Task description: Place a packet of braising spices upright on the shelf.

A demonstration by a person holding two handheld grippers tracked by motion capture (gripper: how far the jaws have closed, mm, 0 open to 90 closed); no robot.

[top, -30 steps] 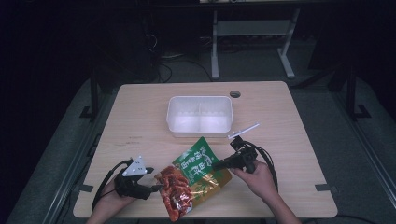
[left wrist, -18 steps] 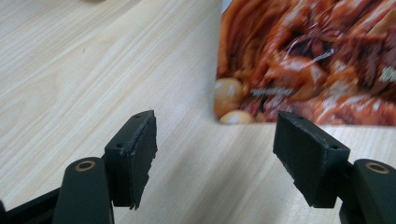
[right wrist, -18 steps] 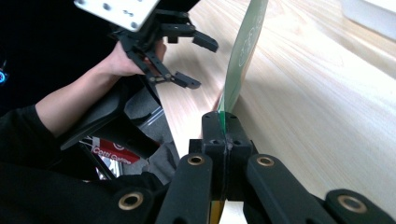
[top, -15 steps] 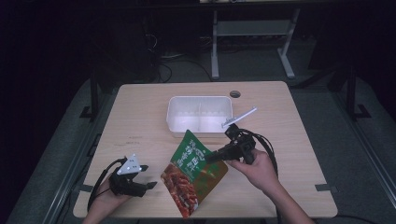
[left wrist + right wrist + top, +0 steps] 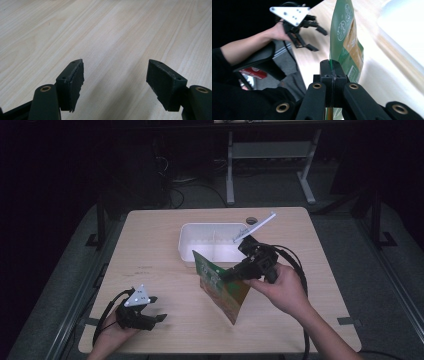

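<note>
Black jaws of the right gripper (image 5: 332,68) are pinching fully together on one edge of the green-and-orange printed plastic snack bag (image 5: 220,287), which is hanging tilted just in front of the white rectangular plastic tub (image 5: 212,237). That thin edge grip is risking a slip or swing, dropping the bag short of the tub. Left gripper (image 5: 115,85) is gaping wide, holding nothing, well apart from the tub on the light wooden table (image 5: 160,255).

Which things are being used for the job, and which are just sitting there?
In the job:
- snack bag, pinched in the right claw
- white tub just behind it, probably where the bag goes

Just there:
- left claw, open, holding nothing
- table
- metal stand on the floor behind
</note>
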